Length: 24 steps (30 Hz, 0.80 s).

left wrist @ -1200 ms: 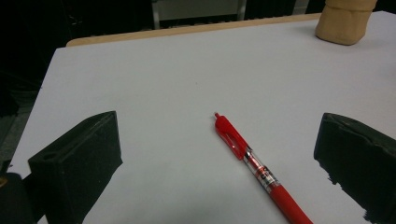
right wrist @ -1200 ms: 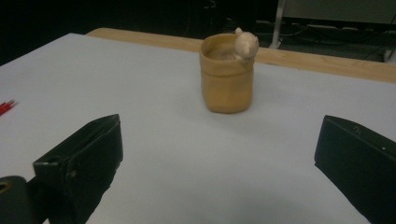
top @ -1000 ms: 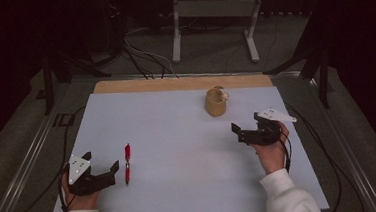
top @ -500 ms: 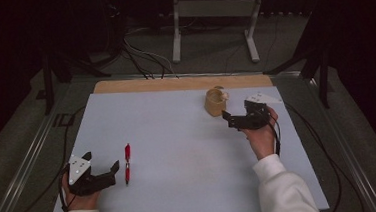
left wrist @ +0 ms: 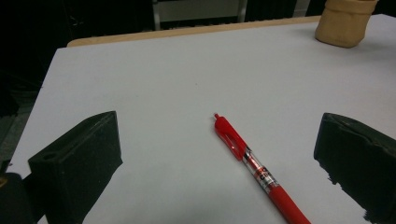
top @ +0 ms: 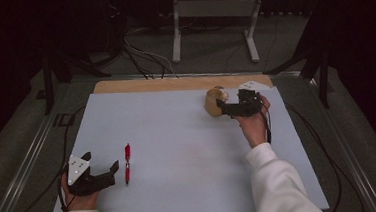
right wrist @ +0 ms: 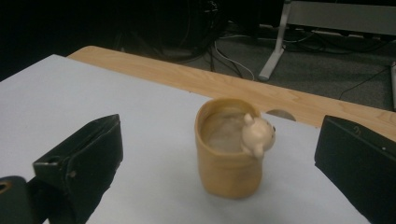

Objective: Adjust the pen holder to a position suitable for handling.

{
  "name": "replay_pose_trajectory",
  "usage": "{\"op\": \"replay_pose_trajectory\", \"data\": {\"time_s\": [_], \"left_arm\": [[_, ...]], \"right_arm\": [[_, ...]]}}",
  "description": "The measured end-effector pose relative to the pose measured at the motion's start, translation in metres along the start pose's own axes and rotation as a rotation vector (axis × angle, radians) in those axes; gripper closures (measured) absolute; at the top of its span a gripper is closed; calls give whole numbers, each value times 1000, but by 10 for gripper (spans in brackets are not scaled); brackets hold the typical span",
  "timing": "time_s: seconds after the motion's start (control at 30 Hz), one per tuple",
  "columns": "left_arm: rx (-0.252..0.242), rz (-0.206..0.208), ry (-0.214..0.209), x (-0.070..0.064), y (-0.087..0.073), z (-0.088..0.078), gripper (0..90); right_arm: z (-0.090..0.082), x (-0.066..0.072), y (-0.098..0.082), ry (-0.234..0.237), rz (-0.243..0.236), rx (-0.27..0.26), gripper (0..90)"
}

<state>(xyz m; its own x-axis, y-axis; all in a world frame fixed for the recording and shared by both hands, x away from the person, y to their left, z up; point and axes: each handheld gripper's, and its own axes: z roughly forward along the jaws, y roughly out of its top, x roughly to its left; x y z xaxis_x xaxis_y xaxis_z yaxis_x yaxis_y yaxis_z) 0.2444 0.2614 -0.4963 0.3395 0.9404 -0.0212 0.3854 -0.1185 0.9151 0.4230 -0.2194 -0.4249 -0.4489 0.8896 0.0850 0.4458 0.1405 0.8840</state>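
The right gripper [top: 224,107] is holding its jaws apart just beside a tan cup [right wrist: 231,149] bearing a small bear head on its rim. The left gripper [top: 103,170] is gaping near a red pen [left wrist: 254,163]. Both are lying on a white sheet [top: 178,132] over a wooden table [top: 174,83], with cables [top: 142,56] crossing the dark floor.

A red pen [top: 127,163] with a clear middle section is seen lying flat on the white table top [top: 179,151], near the front left, its clip end turned toward the far edge. A tan cup [top: 214,101] is stood upright toward the far right of the table, near the wooden strip [top: 174,83]; it is open at the top, and a small pale bear-like figure [right wrist: 257,135] is perched on its rim.
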Motion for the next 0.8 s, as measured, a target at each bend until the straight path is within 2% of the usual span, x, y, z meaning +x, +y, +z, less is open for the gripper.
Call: {"op": "replay_pose_trajectory", "data": {"time_s": [0.17, 0.37, 0.6, 0.67, 0.8], "left_arm": [[-3, -5, -2, 1, 0, 0, 14], [-4, -9, -4, 1, -1, 0, 13], [-3, -10, -6, 1, -1, 1, 14], [-3, -10, -6, 1, -1, 1, 14], [-4, -13, -8, 1, -1, 1, 13]], "right_arm": [[15, -5, 4, -20, 14, 12, 18], [33, -12, 0, -40, 39, 33, 17], [45, -15, -4, -57, 53, 52, 17], [49, -18, -3, -61, 69, 75, 17], [54, -22, -1, -80, 76, 69, 17]]}}
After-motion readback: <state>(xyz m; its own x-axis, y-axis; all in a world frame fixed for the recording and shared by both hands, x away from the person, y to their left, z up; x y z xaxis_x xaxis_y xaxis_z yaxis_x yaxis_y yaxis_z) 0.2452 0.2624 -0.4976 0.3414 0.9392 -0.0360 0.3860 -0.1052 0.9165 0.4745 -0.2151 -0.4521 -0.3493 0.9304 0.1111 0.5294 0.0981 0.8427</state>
